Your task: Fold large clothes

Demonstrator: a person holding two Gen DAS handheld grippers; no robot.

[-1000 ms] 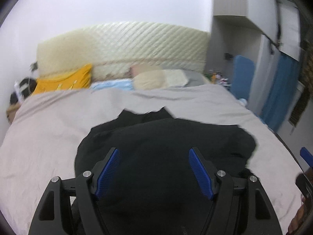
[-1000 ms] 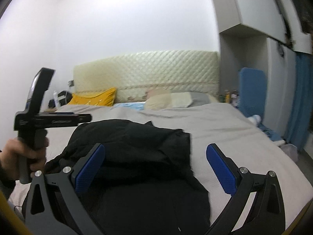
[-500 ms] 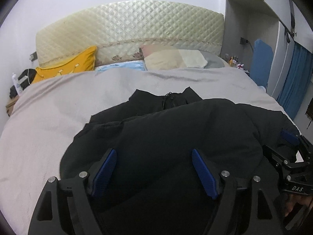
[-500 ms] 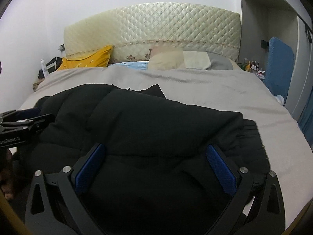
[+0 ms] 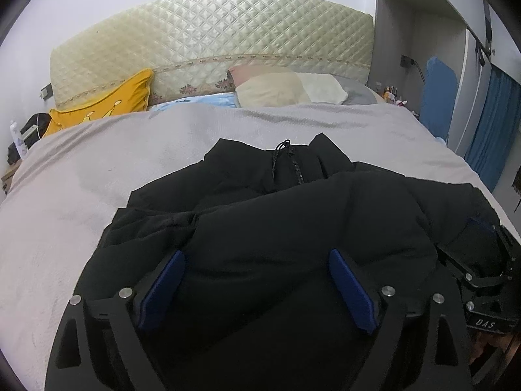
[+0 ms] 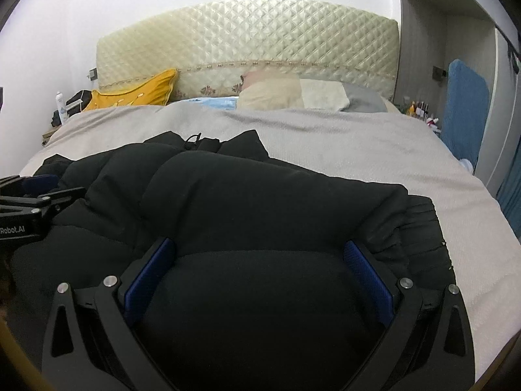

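A black padded jacket lies folded over on the grey bedspread, its zipped collar pointing to the headboard. It also fills the right wrist view. My left gripper is open, low over the jacket's near left part, with the fabric bulging between its blue pads. My right gripper is open, low over the near right part, with fabric between its pads too. Each gripper shows at the edge of the other's view: the right one, the left one.
A quilted cream headboard stands at the far end. A yellow cushion and beige pillows lie before it. A nightstand with bottles is at the left, a blue chair and curtains at the right.
Both grippers have dropped from above the bed and pushed forward onto the jacket. Their jaws have stayed wide apart. The jacket now bulges up between the pads.
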